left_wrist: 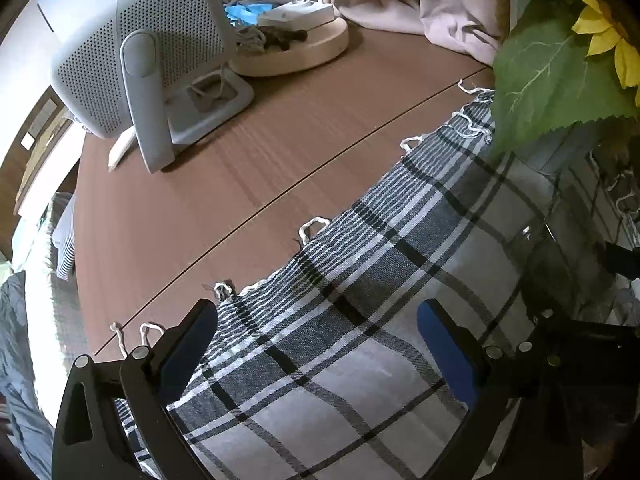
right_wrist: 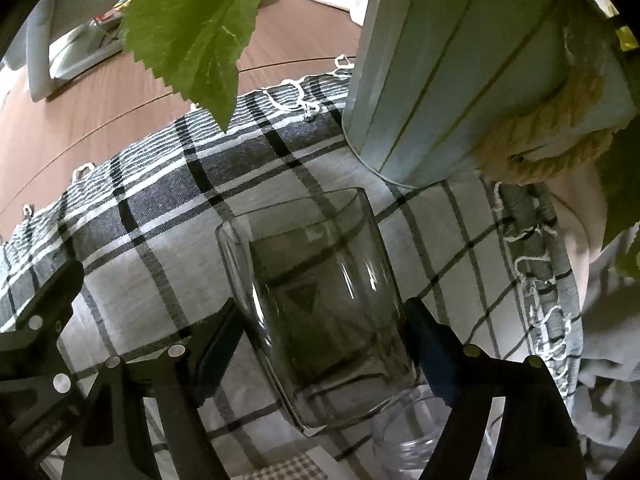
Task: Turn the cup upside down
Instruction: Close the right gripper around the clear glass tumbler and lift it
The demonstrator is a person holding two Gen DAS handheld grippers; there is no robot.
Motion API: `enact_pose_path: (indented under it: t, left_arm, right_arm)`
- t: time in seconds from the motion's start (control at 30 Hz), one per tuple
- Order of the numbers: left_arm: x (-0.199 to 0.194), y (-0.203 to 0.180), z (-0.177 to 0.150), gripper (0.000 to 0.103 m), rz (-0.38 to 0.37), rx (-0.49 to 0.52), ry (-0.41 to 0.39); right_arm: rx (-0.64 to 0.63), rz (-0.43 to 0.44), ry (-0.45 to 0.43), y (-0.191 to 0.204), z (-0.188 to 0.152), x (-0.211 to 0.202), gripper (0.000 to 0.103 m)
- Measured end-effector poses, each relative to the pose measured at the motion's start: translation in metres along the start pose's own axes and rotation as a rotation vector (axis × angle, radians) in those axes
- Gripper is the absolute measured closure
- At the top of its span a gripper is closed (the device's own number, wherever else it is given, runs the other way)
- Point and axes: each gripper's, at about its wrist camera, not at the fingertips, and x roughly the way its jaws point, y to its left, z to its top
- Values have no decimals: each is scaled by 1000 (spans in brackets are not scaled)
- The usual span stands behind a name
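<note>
A smoky clear glass cup (right_wrist: 320, 300) fills the middle of the right wrist view, held tilted above the plaid cloth (right_wrist: 132, 248). My right gripper (right_wrist: 320, 332) is shut on it, with one blue pad on each side of its wall. In the left wrist view the same cup (left_wrist: 560, 272) shows dimly at the right edge, with the other gripper's black tip beside it. My left gripper (left_wrist: 316, 320) is open and empty, low over the plaid cloth (left_wrist: 360, 360).
A pale ribbed vase (right_wrist: 460, 80) with a rope band stands just behind the cup, its green leaves (right_wrist: 192, 28) and yellow flowers (left_wrist: 604, 36) overhanging. A grey perforated heater (left_wrist: 140, 60) and a round wooden tray (left_wrist: 300, 56) sit on the brown table (left_wrist: 240, 184). Pink fabric lies behind.
</note>
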Motion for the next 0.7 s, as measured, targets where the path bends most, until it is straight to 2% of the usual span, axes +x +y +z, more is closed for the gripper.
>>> enact_pose_path:
  t: [0.3, 0.53, 0.7]
  left_arm:
    - [-11, 14, -3, 1, -20, 4, -34]
    - [-19, 33, -2, 1, -34, -5, -47]
    - [-32, 44, -5, 1, -43, 20, -72]
  right_arm:
    - [24, -16, -14, 8, -8, -27, 29]
    - [99, -7, -56, 9, -7, -57, 29]
    - [140, 7, -84, 13, -19, -79, 29]
